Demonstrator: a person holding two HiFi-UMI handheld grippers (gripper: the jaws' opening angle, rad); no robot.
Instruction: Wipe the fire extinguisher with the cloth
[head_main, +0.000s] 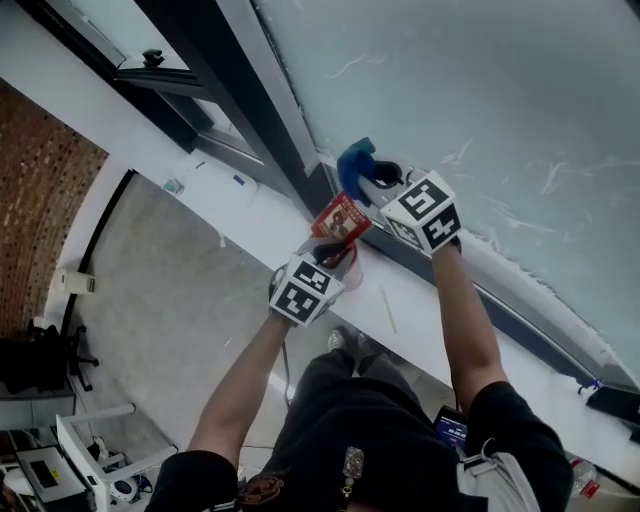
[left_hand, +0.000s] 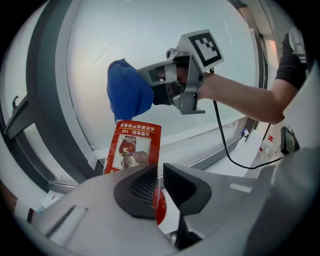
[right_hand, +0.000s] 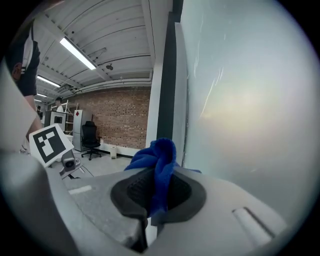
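A small red fire extinguisher with a printed label (head_main: 341, 219) (left_hand: 133, 148) is held over the white window ledge. My left gripper (head_main: 335, 258) (left_hand: 159, 187) is shut on its red lower part, gripping it from below. My right gripper (head_main: 372, 178) (right_hand: 159, 197) is shut on a bunched blue cloth (head_main: 355, 165) (right_hand: 157, 160). In the left gripper view the blue cloth (left_hand: 127, 95) hangs just above the extinguisher's top edge, and I cannot tell whether they touch. The extinguisher is out of sight in the right gripper view.
A large frosted glass pane (head_main: 480, 100) in a dark frame stands close behind both grippers. The white ledge (head_main: 250, 215) runs diagonally below them. A black cable (left_hand: 227, 150) hangs from the right gripper. A brick wall and an office chair (right_hand: 90, 134) are far off.
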